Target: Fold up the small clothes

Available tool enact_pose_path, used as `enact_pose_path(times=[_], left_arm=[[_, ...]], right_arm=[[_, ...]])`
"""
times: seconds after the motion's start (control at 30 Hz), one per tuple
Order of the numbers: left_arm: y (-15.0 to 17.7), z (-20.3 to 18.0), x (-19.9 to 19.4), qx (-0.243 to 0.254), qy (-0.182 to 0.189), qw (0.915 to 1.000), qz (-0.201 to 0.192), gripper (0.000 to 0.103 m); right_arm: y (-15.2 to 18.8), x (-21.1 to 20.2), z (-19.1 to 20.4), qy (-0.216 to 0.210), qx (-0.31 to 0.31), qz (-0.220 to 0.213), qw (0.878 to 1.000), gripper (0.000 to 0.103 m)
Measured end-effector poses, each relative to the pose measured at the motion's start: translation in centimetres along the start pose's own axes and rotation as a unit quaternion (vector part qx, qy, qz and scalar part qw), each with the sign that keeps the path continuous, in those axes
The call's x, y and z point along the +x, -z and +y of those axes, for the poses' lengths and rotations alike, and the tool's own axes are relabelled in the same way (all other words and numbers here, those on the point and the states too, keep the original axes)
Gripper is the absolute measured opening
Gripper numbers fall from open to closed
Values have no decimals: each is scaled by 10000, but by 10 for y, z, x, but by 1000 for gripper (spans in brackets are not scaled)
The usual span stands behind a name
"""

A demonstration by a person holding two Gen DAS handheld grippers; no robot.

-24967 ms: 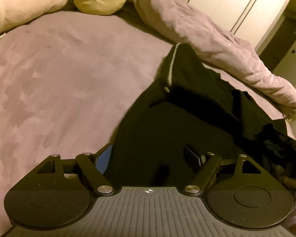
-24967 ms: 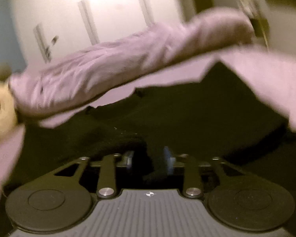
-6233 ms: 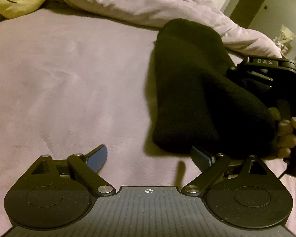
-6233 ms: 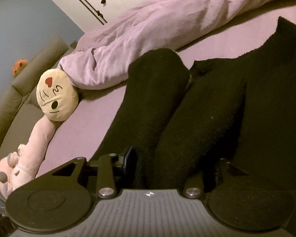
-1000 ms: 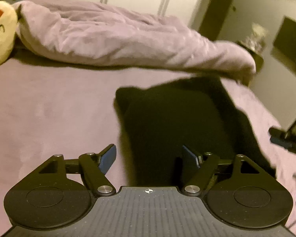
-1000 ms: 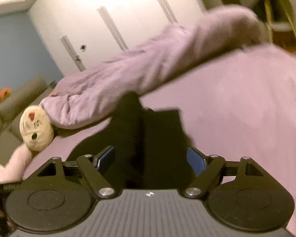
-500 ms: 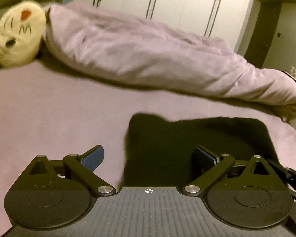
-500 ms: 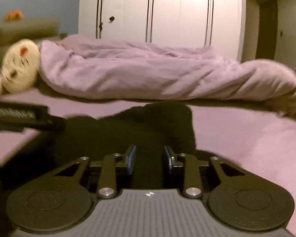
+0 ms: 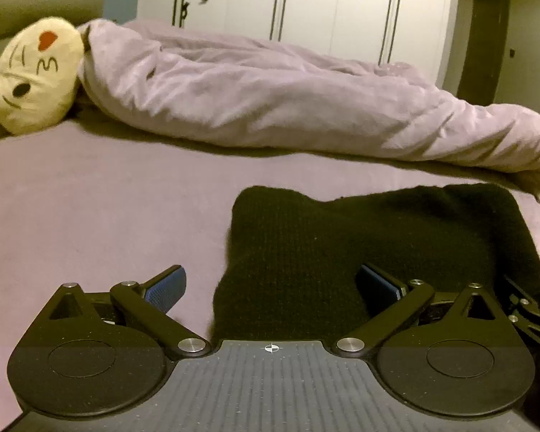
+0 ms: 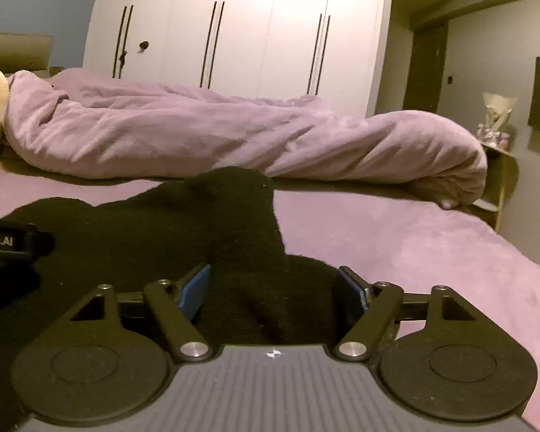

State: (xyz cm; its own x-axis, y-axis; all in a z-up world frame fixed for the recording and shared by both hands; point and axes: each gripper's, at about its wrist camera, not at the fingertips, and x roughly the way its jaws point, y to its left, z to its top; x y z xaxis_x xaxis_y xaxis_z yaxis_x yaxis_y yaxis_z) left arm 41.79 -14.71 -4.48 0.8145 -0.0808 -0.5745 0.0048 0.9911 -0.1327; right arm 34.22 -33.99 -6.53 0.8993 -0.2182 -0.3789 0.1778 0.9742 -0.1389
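Note:
A black knitted garment (image 9: 360,244) lies folded in a flat block on the purple bed (image 9: 90,208). It also shows in the right wrist view (image 10: 241,223). My left gripper (image 9: 270,288) is open at the garment's near left corner, its right finger over the cloth and its left finger over bare sheet. My right gripper (image 10: 280,291) is open at the garment's near right corner, with black cloth lying between its fingers, not pinched. Each gripper's body shows at the edge of the other's view.
A rolled purple duvet (image 9: 288,100) lies across the far side of the bed. A yellow plush head (image 9: 32,75) rests at the far left. White wardrobe doors (image 10: 234,28) stand behind. A small shelf (image 10: 500,154) stands beyond the bed's right edge.
My right gripper has opened from nearly shut on the cloth. Both grippers have drawn level with the bed, and the garment now lies flat.

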Motion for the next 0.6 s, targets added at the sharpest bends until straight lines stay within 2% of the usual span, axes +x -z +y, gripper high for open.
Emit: enact_pose_path(times=[0.2,0.6], left_arm=[[1,7,11,-251,178,9993,195,103],[6,10,24,-505,316,9978,296,103]], right_arm=[[-1,10,1,76,88,-19,9999,86],[5,19,-5,95,405,-33,9991,96]])
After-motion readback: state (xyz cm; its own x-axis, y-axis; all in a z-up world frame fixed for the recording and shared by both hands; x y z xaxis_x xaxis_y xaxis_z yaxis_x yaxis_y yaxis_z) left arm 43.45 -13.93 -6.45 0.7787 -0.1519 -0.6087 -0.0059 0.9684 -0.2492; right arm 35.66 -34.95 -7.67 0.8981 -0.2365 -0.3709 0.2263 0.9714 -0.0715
